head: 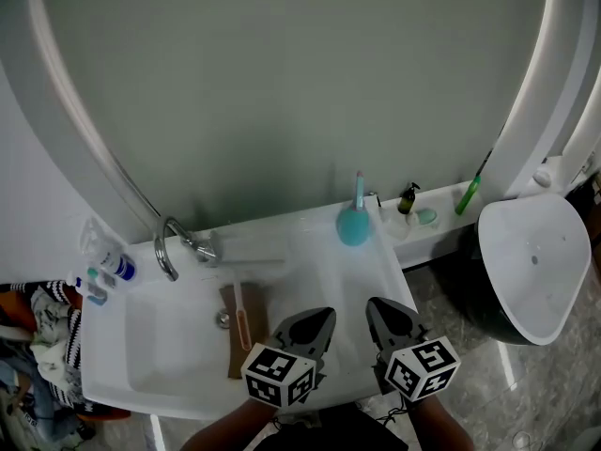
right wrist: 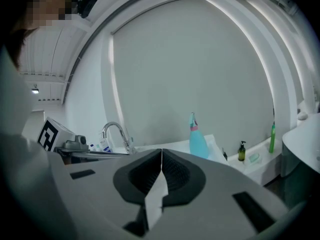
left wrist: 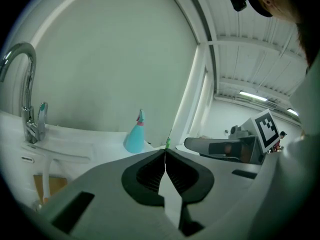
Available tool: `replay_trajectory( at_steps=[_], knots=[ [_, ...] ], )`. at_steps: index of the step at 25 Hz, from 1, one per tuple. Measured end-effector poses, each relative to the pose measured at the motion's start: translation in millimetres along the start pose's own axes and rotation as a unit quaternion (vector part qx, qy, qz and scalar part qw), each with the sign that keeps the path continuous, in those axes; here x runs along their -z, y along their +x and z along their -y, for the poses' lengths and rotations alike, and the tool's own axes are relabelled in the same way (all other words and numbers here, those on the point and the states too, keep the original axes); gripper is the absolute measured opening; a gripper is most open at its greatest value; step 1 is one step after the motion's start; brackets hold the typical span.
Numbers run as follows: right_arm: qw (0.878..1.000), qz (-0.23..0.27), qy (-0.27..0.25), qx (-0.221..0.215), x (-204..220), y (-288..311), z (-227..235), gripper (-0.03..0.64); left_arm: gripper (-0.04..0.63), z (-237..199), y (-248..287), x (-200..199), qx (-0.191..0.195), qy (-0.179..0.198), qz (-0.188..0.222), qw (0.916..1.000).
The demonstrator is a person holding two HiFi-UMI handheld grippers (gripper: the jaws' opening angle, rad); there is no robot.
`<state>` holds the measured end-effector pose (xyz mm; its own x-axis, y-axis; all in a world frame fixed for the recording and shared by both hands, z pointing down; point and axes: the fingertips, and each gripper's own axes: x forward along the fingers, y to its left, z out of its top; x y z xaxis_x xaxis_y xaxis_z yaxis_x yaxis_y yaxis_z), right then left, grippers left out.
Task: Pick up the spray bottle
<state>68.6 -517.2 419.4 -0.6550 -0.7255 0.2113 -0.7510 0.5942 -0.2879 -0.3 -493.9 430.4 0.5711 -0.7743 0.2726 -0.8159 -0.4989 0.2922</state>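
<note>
Both grippers hang side by side over the near edge of the white sink (head: 376,271), pointing toward the arched mirror (head: 282,83) behind it. The left gripper (head: 319,319) has its fingers clenched tight, the two dark pads meeting in a thin seam with nothing between them. The right gripper (head: 380,310) is the same, fingers pressed together and empty. The spray bottle (head: 355,220), teal with a pink collar and a narrow nozzle on top, stands upright on the back rim of the sink, toward its right corner, just in front of the mirror wall. It is well apart from both grippers, a little nearer the right one's line. Left of it along the back rim rises the curved chrome faucet (head: 172,244). Down in the bowl lies a brown board (head: 235,346) with a pale pink brush (head: 243,316) resting along it. On the sink's far left corner stand a few small containers, among them a white bottle with a blue band (head: 118,266). Right of the spray bottle, on a lower white ledge (head: 441,228), stands a small dark pump bottle (head: 408,199), with a pale green dish (head: 427,216) beside it and a green stick-like item (head: 468,195) leaning against the wall. Further right sits a white bowl-shaped fixture (head: 549,289) over a dark stone floor (head: 460,318).
</note>
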Motion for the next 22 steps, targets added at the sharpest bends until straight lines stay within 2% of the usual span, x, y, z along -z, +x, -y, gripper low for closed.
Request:
replay_trajectory(
  at_steps=[22],
  knots=[
    [1.0, -0.01, 0.008, -0.023, -11, 94, 73, 0.008, 0.006, -57, 90, -25, -0.053, -0.014, 0.001, 0.9985]
  ],
)
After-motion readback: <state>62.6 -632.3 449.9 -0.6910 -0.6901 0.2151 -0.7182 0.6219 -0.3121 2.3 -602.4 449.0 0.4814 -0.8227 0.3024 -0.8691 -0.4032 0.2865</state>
